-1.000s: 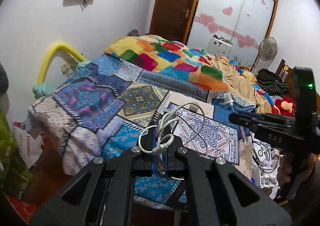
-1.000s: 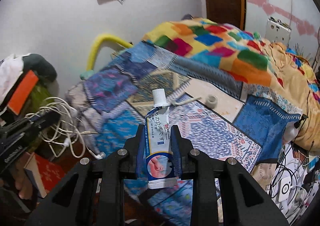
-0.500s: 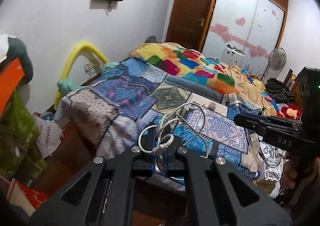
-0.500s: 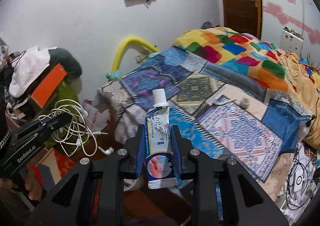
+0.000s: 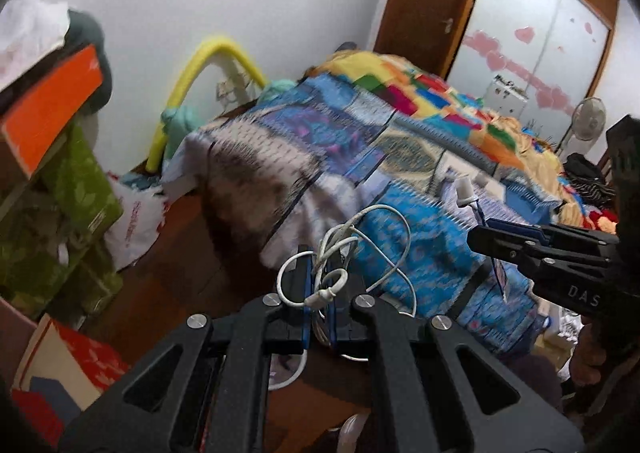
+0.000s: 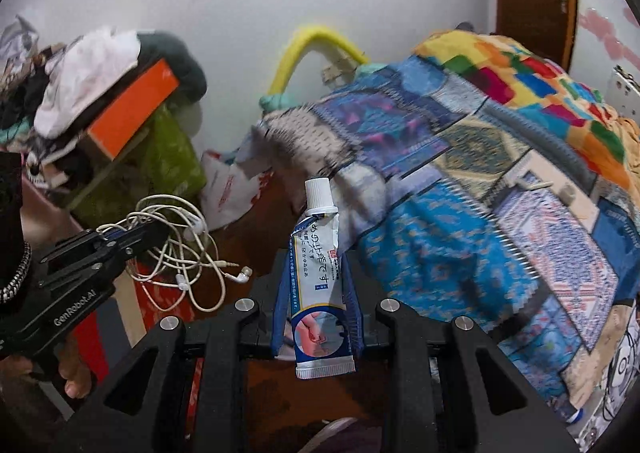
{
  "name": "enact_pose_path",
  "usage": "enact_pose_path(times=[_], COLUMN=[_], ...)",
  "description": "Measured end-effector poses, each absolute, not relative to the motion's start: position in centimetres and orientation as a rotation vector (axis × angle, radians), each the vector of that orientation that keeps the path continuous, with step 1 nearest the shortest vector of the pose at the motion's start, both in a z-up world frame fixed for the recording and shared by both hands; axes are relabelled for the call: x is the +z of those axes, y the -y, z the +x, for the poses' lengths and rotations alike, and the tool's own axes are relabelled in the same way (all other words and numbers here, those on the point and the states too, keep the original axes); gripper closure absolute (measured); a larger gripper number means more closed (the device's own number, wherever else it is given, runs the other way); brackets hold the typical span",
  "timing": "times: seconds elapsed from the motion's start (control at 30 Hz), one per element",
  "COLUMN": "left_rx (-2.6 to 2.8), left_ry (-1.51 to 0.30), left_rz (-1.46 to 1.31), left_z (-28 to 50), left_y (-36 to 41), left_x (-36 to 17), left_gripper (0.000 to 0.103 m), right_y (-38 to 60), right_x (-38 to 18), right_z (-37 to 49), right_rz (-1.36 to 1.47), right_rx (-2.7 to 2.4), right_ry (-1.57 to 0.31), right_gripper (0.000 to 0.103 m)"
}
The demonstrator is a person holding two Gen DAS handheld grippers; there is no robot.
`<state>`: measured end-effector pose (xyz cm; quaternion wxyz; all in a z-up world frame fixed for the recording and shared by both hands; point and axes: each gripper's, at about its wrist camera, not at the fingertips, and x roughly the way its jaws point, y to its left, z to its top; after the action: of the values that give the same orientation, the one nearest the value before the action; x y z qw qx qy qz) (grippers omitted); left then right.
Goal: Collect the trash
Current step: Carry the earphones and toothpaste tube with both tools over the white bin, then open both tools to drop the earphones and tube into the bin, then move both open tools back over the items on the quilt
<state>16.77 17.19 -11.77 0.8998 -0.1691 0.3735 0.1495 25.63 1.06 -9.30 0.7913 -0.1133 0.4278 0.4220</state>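
My left gripper [image 5: 319, 285] is shut on a tangle of white earphone cable [image 5: 348, 245], held in the air beside the bed's near corner; the cable [image 6: 176, 245] also shows hanging from it in the right wrist view, earbuds dangling. My right gripper [image 6: 318, 285] is shut on a white-and-blue ointment tube [image 6: 318, 277] with a white cap, upright between the pads. The right gripper [image 5: 532, 249] shows at the right of the left wrist view with the tube's cap [image 5: 464, 191] poking up.
A bed with a patchwork blanket [image 5: 400, 157] fills the right. A pile with an orange box [image 6: 132, 109], green boxes [image 5: 68, 205] and clothes stands at the left. A white plastic bag [image 6: 228, 189] lies on the brown floor [image 5: 176, 273] by a yellow tube [image 5: 200, 73].
Both grippers have pulled back from the bed and swung left, toward the pile of boxes and the floor. Each keeps its hold on the same item.
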Motion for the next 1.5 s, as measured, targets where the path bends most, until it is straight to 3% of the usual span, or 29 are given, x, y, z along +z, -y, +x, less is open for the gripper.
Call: enact_pose_path(times=[0.73,0.9,0.97,1.07,1.37,1.5], left_rx=[0.378,0.39,0.386,0.381,0.347,0.362], left_ry=[-1.174,-1.198,-1.215,-1.217,-1.217,-1.223], left_rz=[-0.652,-0.681,-0.698,-0.703,-0.654,-0.671], left_z=[15.7,16.2,16.4,16.3,16.4,17.0], left_y=[-25.4,-26.1,-26.3,-26.3,-25.0,-25.1], left_x=[-32.2,-33.3,-33.6,-33.7,-32.6,-32.6], left_gripper=[0.098,0.095,0.087,0.084,0.084,0.065], right_y=[-13.0,-14.3,-14.5,-14.5,-12.7,-11.6], right_x=[-26.2,-27.2,-27.7,-28.1,-26.8,-25.4], right_z=[23.4,24.0,24.4,24.7,24.9,25.0], right_rz=[-0.494,-0.462,-0.454,-0.459,-0.476,-0.462], right_rx=[0.965,0.997,1.001,0.977,0.944,0.937], right_ry=[-1.304,-1.342,-1.377,-1.389,-1.336,-1.292], right_gripper=[0.08,0.077,0.069,0.062,0.062,0.062])
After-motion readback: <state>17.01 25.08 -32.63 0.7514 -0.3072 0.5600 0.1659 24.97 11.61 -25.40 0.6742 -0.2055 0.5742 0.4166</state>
